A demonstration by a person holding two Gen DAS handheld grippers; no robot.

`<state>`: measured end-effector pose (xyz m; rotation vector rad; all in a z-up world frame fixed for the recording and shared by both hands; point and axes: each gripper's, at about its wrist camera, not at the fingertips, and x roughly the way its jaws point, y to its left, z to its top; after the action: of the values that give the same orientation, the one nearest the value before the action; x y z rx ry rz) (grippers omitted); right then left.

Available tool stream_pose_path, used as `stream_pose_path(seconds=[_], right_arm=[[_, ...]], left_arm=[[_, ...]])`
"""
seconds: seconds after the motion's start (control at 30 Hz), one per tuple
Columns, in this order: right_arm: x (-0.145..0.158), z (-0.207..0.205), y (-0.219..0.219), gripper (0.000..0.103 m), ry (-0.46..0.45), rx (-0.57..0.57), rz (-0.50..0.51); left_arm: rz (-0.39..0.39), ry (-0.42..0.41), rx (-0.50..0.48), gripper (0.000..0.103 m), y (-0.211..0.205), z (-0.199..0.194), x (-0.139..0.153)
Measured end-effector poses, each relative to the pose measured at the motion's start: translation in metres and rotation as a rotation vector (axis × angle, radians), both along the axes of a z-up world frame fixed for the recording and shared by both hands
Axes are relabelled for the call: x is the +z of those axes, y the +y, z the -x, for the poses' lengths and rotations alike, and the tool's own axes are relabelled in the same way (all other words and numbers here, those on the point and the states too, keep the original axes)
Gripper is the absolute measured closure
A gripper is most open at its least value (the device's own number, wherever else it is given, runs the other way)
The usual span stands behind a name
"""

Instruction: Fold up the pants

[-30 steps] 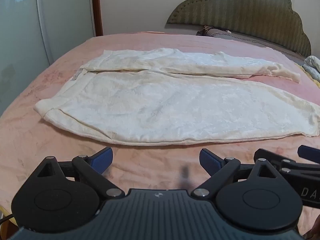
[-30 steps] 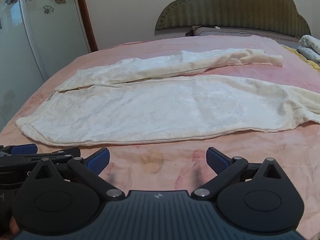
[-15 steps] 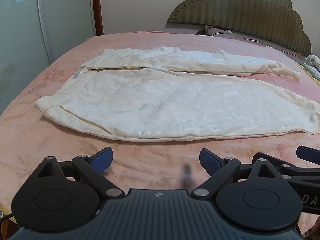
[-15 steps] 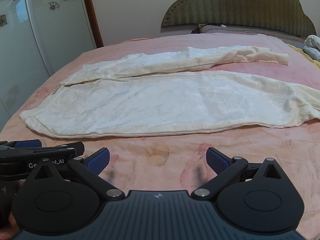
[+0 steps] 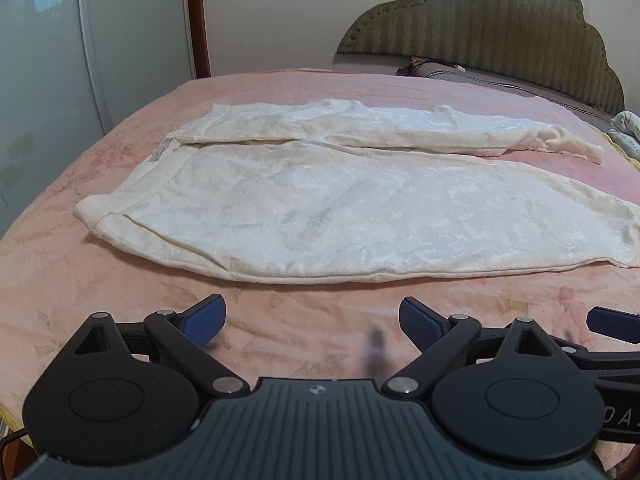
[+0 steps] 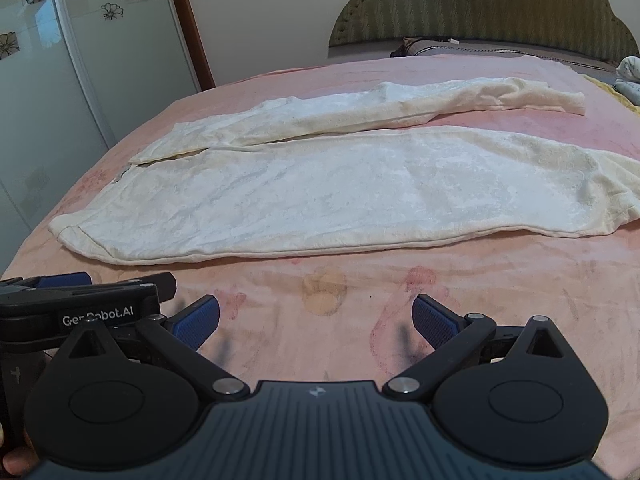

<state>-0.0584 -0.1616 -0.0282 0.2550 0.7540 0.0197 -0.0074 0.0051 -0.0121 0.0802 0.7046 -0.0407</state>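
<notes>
The pants [image 5: 360, 216] lie flat on the bed, just ahead of both my grippers, and I am not touching them. My left gripper [image 5: 312, 320] is wide open, with its two blue pads [image 5: 206, 320] far apart and nothing between them. It hangs over the pink bedspread [image 5: 120, 280], a little short of the near edge of the pants. My right gripper [image 6: 316, 318] is wide open too and holds nothing. It sits just to the right of the left one, so close that each camera sees a bit of the other tool at its side. A fingertip [image 6: 16, 460] of the person holding the tools shows at the bottom left of the right view.

Past the grippers, the pants are creamy white. The waist end is off to my left and the leg ends are off to my right. The near leg is wide and smooth. The far leg is thinner and a bit crumpled, and a strip of pink bedspread shows between the two legs near their ends. Beyond the pants is a green headboard [image 5: 500, 40] with a pillow [image 6: 440, 46] below it.
</notes>
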Motion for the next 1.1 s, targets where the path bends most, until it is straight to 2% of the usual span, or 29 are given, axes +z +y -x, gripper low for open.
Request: stream_pose_path(seconds=[0.47, 0.7, 0.8, 0.97, 1.1], right_arm=[[-0.005, 0.002, -0.001, 0.0, 0.001, 0.013, -0.016], [-0.001, 0.006, 0.0, 0.0, -0.033, 0.02, 0.01], [-0.002, 0.007, 0.001, 0.0, -0.04, 0.022, 0.028], [-0.007, 0.005, 0.003, 0.0, -0.028, 0.037, 0.039], [-0.006, 0.007, 0.009, 0.0, -0.055, 0.067, 0.072]], left_arm=[[0.004, 0.014, 0.001, 0.008, 0.002, 0.0, -0.004], [-0.045, -0.065, 0.0, 0.008, -0.004, 0.007, 0.001], [-0.068, -0.071, -0.003, 0.008, -0.007, 0.008, -0.002], [-0.043, -0.05, 0.001, 0.008, 0.0, 0.006, -0.006], [-0.033, -0.048, 0.018, 0.008, 0.007, 0.002, -0.006]])
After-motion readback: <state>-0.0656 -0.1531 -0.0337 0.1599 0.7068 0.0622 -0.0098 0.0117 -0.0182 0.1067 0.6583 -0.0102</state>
